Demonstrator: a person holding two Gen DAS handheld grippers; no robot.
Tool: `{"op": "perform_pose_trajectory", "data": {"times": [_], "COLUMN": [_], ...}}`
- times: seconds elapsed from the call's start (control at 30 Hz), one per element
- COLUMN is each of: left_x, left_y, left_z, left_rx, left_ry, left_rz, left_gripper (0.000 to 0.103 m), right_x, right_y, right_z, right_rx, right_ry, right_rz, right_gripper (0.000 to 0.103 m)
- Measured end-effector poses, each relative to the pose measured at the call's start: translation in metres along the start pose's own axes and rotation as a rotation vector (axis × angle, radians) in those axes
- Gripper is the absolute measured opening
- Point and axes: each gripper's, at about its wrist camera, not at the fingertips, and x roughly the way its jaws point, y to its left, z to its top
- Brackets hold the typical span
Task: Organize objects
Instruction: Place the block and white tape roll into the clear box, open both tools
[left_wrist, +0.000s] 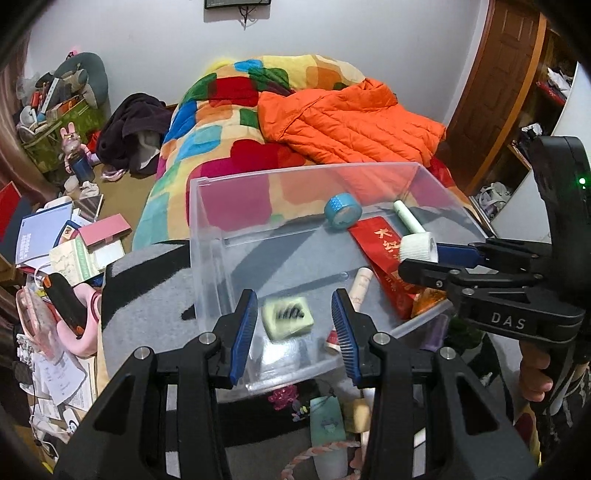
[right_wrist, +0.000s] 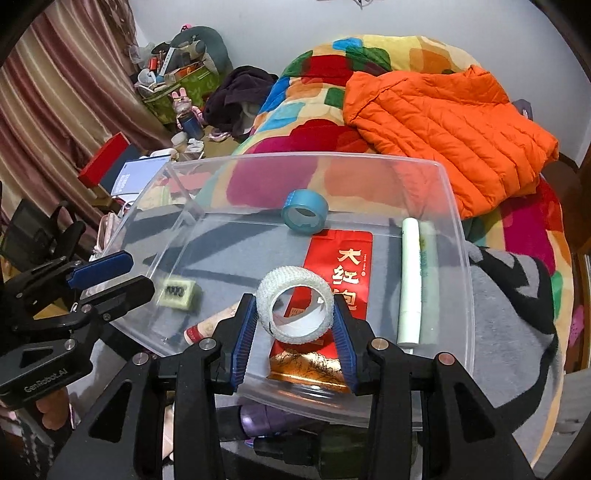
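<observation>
The right gripper (right_wrist: 295, 325) holds a white gauze tape roll (right_wrist: 295, 308) between its blue pads (right_wrist: 245, 332), both pads pressed against the roll's sides, low over the near part of a clear plastic bin (right_wrist: 463, 236). Directly beneath and toward 12 o'clock of the roll lies a red tea packet (right_wrist: 341, 254) with gold characters, flat on the bin floor. A blue tape roll (right_wrist: 304, 210) sits at 12 o'clock of the packet, near the far wall. At 3 o'clock of the packet a pale green tube (right_wrist: 410, 277) lies lengthwise along the right wall. The left gripper (left_wrist: 294, 325) has its fingers spread wide with nothing between them, at the bin's near left edge; a small pale green block (left_wrist: 287, 317) with dark marks appears blurred just ahead of them, and whether it rests on the floor cannot be told. The bin rests on a grey and black blanket (left_wrist: 147, 295), with an orange down jacket (left_wrist: 351, 122) on the patchwork quilt (left_wrist: 207, 122) at 12 o'clock beyond it.
</observation>
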Motion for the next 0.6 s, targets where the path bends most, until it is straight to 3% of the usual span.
{"op": "perform_pose_trajectory", "data": {"times": [0.2,0.33,0.6], "left_x": [-0.016,-0.033,-0.055], "left_y": [-0.002,-0.004,-0.010], "left_z": [-0.003,-0.008,-0.028], "left_rx": [0.006,0.007,0.025], "left_ry": [-0.033,-0.078,-0.117], "left_rz": [-0.003,0.001,-0.007], "left_gripper": [0.045,0.056,0.057], "right_x": [-0.013,-0.028,-0.064], "right_y": [0.007,0.011,0.011], "right_z": [-0.003,-0.008,-0.028], "right_rx": [-0.029,-0.046,-0.067], "right_ry": [-0.025,-0.063,-0.156], "right_rz": [-0.024,-0.039,-0.088], "right_gripper": [0.043,0.049,0.061]}}
